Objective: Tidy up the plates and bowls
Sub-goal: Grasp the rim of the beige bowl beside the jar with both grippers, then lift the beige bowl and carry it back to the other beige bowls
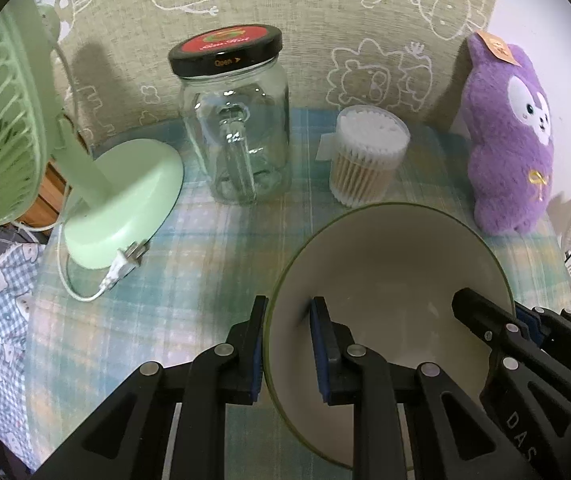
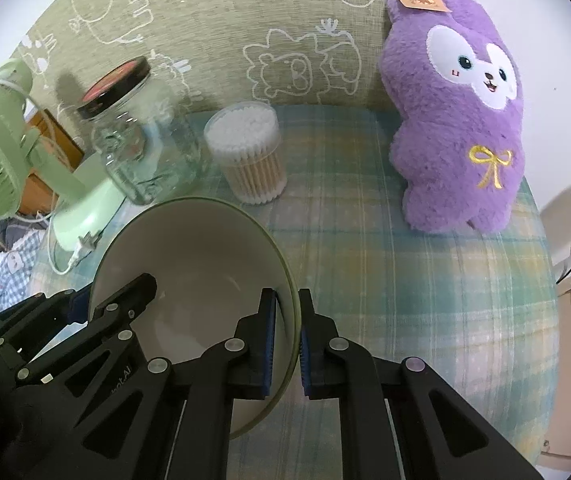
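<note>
A cream bowl with a green rim (image 1: 389,264) is held over the plaid tablecloth, tilted toward me. My left gripper (image 1: 290,312) straddles its left rim, one finger outside and one inside; a gap shows by the inner pad. My right gripper (image 2: 287,304) is shut on the bowl's right rim (image 2: 213,248). The right gripper also shows in the left wrist view (image 1: 485,316), at the bowl's right rim. The left gripper shows in the right wrist view (image 2: 125,296), with one finger inside the bowl.
A glass jar with a black lid (image 1: 237,120) and a tub of cotton swabs (image 1: 369,152) stand at the back. A green desk fan (image 1: 121,200) is on the left with its plug loose. A purple plush toy (image 2: 457,120) stands at the right.
</note>
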